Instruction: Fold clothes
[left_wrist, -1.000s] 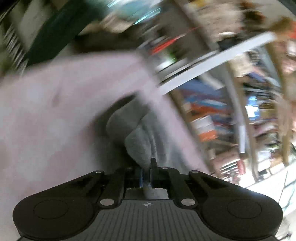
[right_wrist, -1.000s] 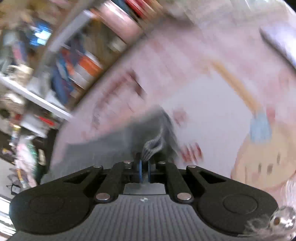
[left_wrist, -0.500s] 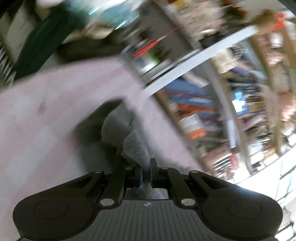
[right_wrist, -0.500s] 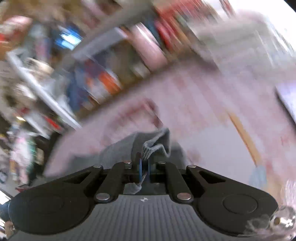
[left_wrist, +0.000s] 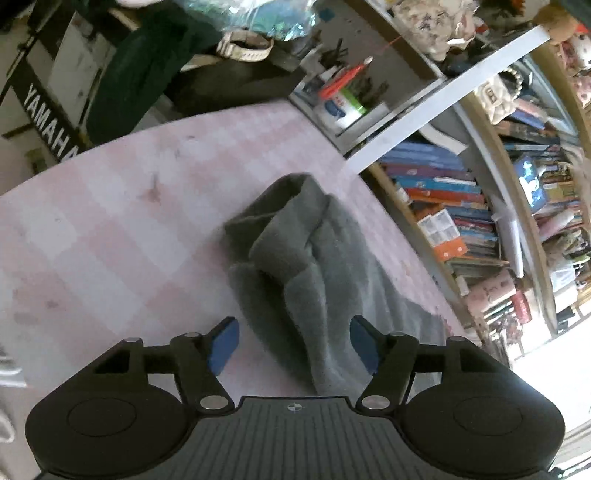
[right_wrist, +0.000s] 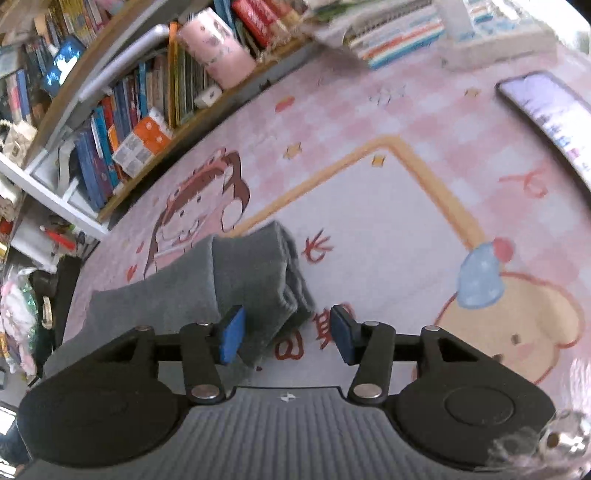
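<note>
1. The right wrist view alone shows the cartoon print on the pink checked mat (right_wrist: 369, 206), a phone (right_wrist: 546, 122) at the upper right of the frame, and the folded end of the grey garment (right_wrist: 229, 284). The left wrist view alone shows a Yamaha keyboard stand (left_wrist: 48, 122) at upper left and a pen pot (left_wrist: 343, 107) on a shelf.
2. Both views show bookshelves (left_wrist: 461, 206) along the mat's edge.
3. The left gripper (left_wrist: 293, 345) is spread wide and holds nothing; the garment (left_wrist: 310, 258) runs up the centre of the frame between its blue pads without touching them.
4. The right gripper (right_wrist: 286, 338) is likewise wide open and empty; the garment lies left of centre, its corner just behind the left pad (right_wrist: 232, 338).
</note>
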